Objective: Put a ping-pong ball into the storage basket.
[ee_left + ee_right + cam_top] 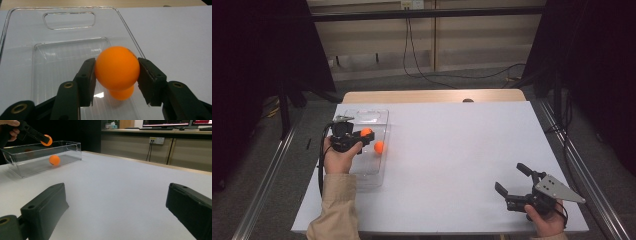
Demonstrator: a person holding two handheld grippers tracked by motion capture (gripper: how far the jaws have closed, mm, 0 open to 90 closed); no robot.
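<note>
My left gripper (364, 134) (117, 75) is shut on an orange ball (117, 68) (366, 132) (46, 140) and holds it above a clear plastic bin (379, 116) (22, 30) (27, 162) at the table's left. A second orange ball (379, 147) (54, 160) (122, 93) lies inside the bin, just below the held one. At the table's near right corner my right gripper (511, 179) (117, 212) stands open over bare white table, nothing between its jaws.
A white sheet (452, 150) covers the table; a strip of wood (432, 96) shows at its far edge. Cables (422, 70) run on the floor behind, and dark curtains (592, 60) hang at both sides.
</note>
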